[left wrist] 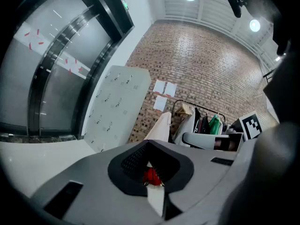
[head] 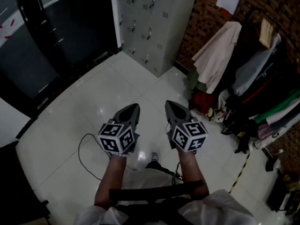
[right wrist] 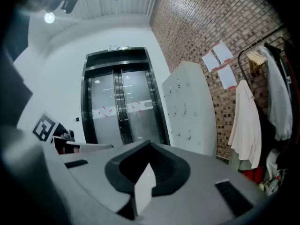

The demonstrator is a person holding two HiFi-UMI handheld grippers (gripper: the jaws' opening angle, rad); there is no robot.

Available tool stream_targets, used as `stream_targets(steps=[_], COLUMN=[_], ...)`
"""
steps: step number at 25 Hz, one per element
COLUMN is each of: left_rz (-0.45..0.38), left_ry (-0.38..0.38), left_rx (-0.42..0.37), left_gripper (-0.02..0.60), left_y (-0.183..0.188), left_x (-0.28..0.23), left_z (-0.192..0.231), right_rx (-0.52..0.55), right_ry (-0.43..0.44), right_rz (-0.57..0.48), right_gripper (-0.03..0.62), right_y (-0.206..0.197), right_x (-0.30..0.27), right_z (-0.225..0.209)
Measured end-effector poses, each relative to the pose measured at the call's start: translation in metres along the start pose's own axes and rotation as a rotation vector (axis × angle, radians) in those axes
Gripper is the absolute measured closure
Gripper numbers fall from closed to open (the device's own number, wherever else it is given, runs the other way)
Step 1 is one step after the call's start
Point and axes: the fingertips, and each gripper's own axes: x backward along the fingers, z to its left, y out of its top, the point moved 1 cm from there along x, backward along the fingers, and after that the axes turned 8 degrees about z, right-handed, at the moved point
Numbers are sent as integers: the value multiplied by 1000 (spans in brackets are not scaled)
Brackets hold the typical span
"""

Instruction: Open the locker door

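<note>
The locker (head: 154, 22), a grey cabinet of small doors that all look closed, stands at the far edge of the white tiled floor (head: 89, 102). It sits in the corner where the dark glass doors (head: 42, 32) along the floor's left edge meet the brick wall (head: 206, 6) on the right. The left gripper (head: 132, 109) and the right gripper (head: 171, 106) are held side by side over the middle of the floor, close to each other but apart, and well short of the locker. Each has its jaws drawn together to a narrow point with nothing clamped between them. Both point roughly level toward the far side of the room. From the left gripper view the locker (left wrist: 117, 107) lies ahead and to the left of the jaw tips, and from the right gripper view it (right wrist: 190, 109) lies ahead and to the right. Bare tile stretches between the grippers and the locker's front. The right edge of the floor is crowded: a clothes rack (head: 262, 69) with a pale coat (head: 218, 53) hangs just beside the locker's right side, with bags and shoes heaped below it. A thin cable (head: 84, 149) loops on the tile near the left forearm, and a yellow-and-black strip (head: 240, 172) runs along the floor at the near right.
</note>
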Motion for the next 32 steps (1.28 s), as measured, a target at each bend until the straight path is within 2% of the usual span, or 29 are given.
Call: stream_targets(steps=[11, 21, 32], left_rz=[0, -3, 9], left_ry=[21, 57, 78], left_rx=[0, 3, 15], left_gripper=[583, 583, 583], left_y=[11, 23, 21], left_x=[-37, -89, -138], left_z=[5, 1, 0], right_rx=[-7, -24, -43], right_ry=[22, 56, 84], right_rz=[-6, -2, 10], right_gripper=[589, 589, 589], right_y=[12, 25, 26], right_x=[-22, -45, -67], right_z=[-33, -85, -130])
